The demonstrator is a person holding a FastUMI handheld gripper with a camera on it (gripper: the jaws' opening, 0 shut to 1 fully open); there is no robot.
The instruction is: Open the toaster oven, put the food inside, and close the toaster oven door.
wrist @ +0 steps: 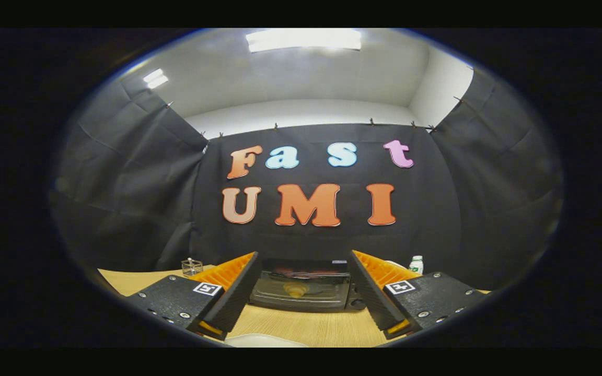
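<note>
**Toaster oven faces us across the table, gripper spread and empty**

While the gripper (301, 308) hangs above the wooden table (301, 326), we see its two fingers spread wide apart, holding nothing and touching nothing. Each finger is a ribbed wedge fixed to a rough, grainy block studded with small screws, and each block carries a square black-and-white marker tag.

Between the fingers and beyond them stands the toaster oven (303, 287), near the table's far edge against the booth's cloth wall. Its long axis runs side to side, across our line of sight, and its front points straight back at us. We take the door to be shut: its glass pane is dark and glossy, and through it we make out a pale, rounded piece of food (296, 290), too small to name more closely. A knob sits at the oven's right end. Any writing on the oven is too small for us to read.

Toward the table's far left corner sits a small clear box (192, 267). Behind the right finger stands a white bottle (416, 264) with a green label we cannot read. At the near edge, a white rim (264, 340) peeks up.
</note>
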